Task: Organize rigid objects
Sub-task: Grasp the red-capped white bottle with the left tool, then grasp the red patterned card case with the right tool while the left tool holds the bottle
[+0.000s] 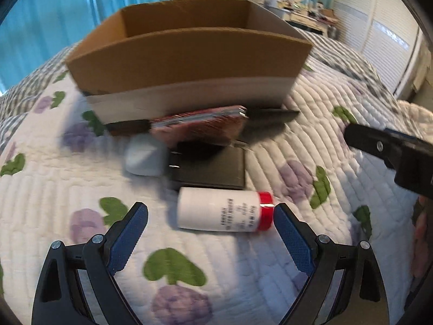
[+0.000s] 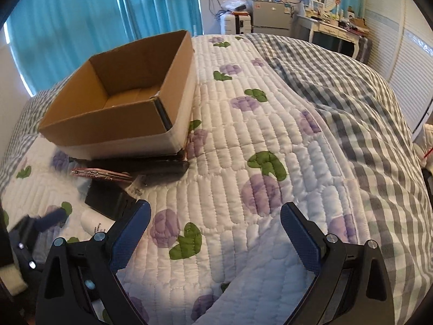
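Reaching left gripper (image 1: 211, 214), jaws wide, for white bottle with red cap (image 1: 224, 211) lying at 12 o'clock; cardboard box (image 1: 189, 57) beyond. Right gripper (image 2: 215, 216) idling, jaws wide, empty. Next: straddling bottle, closing.

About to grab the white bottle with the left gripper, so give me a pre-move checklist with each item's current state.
1. Left gripper open wide enough for the bottle: ok, jaws are spread wider than its length.
2. White bottle with red cap lined up between the fingers: ok, it lies on its side just ahead of the fingertips.
3. Bottle free of neighbours: cannot tell, the black box sits very close behind it.
4. Right gripper out of the way: ok, open over bare quilt.
5. Cardboard box ready to receive: ok, open and its visible interior is empty.
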`<state>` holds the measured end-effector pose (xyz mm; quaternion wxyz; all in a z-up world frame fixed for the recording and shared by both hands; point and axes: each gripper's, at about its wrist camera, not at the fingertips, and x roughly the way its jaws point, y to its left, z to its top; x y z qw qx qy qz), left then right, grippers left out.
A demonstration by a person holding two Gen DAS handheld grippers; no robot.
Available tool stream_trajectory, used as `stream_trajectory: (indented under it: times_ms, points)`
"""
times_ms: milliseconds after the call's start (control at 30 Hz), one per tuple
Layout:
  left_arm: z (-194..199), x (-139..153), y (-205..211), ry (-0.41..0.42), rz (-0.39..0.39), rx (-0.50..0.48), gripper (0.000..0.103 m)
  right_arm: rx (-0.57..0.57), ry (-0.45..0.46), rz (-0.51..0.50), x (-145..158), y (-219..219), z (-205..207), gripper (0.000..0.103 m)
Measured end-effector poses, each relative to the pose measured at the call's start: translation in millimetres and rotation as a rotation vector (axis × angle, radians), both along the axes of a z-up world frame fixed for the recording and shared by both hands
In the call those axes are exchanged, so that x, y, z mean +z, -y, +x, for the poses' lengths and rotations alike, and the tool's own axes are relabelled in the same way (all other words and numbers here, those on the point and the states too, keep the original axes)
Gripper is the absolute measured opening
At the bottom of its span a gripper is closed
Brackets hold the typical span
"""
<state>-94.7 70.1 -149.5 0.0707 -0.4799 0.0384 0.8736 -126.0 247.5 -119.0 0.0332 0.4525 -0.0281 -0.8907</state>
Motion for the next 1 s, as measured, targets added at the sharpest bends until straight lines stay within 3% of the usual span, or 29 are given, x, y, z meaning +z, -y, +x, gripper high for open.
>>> stream_trajectory:
  times_ms: [167, 200, 233, 400, 700, 1000]
  points:
    - [-7.8, -14.5, -7.1, 0.033, -0.006, -0.019, 0.095, 0.0, 0.011, 0.02, -2.3, 2.8, -1.5, 0.097]
    - [-8.9, -17.5, -7.3, 0.043, -0.006, -0.019, 0.092, -0.001, 0.013, 0.022, -3.1, 2.8, -1.7, 0.097]
    - [-9.0, -18.5, -8.1, 0.047, -0.006, -0.022, 0.079, -0.002, 0.016, 0.023, -4.1, 2.7, -2.5, 0.097]
    - [-2.2, -10.7, -3.1, 0.034, 0.028, -0.026, 0.077, -0.004, 0.023, 0.033, -5.8, 3.4, -4.0, 0.097]
    - [6.2, 36.9, 60.7, -0.073, -0.005, 0.159, 0.077, 0.037, 0.002, 0.047, 0.0, 17.2, -3.6, 0.097]
    - [-14.7, 55.6, 97.3, -0.118, -0.043, 0.256, 0.077, 0.157, -0.03, 0.064, 3.4, 78.5, -7.6, 0.097]
